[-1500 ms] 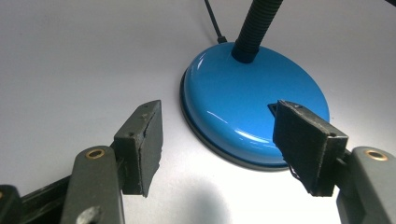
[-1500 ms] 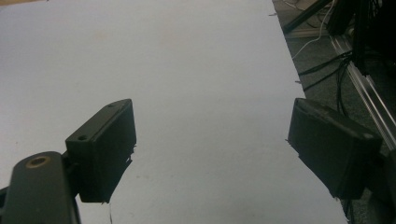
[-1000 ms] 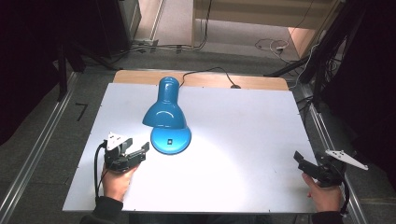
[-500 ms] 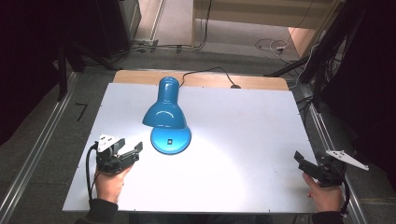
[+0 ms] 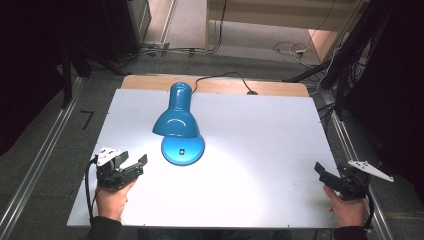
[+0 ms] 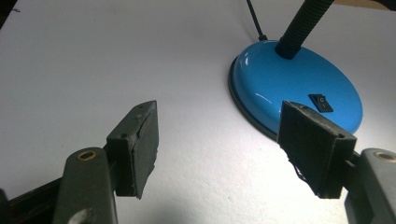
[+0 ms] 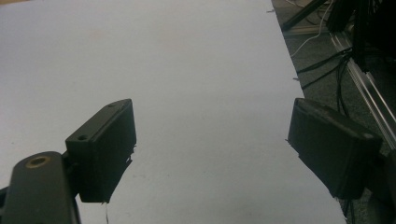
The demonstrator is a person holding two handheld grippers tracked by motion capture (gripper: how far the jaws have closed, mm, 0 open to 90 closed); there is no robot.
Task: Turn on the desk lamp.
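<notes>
We have a white table [image 5: 260,150] running corner to corner in the high view, its far edge showing a strip of bare wood. Floor around it is grey, with cables trailing off at the back and metal rails along both sides.

On the table, left of centre, sits a blue desk lamp [image 5: 178,120]. Its shade leans toward our side, opening down, over the round base [image 5: 183,150]. Lamp is lit: bright patch on the table just in front of the base. In the left gripper view the base [image 6: 289,88] is upper right, with a black ribbed neck [image 6: 301,25] rising from its middle and a small black rocker switch [image 6: 321,103] on the near slope. A black cord [image 5: 227,79] runs from the lamp off the far edge.

Our left gripper [image 5: 131,167] is at the near left, held in the left hand [image 5: 112,197], pointing right and slightly away toward the base. It is near the base but not touching. Jaws are released and stand wide; in its own view [image 6: 217,144] there is bare table between the pads, and the right pad overlaps the rim of the base in the picture only.

Our right gripper [image 5: 325,175] is at the near right edge of the table, in the right hand [image 5: 345,210], well apart from the lamp. Jaws released too; its own view [image 7: 210,149] has bare table between them, with the table edge and floor cables beyond the right jaw.
</notes>
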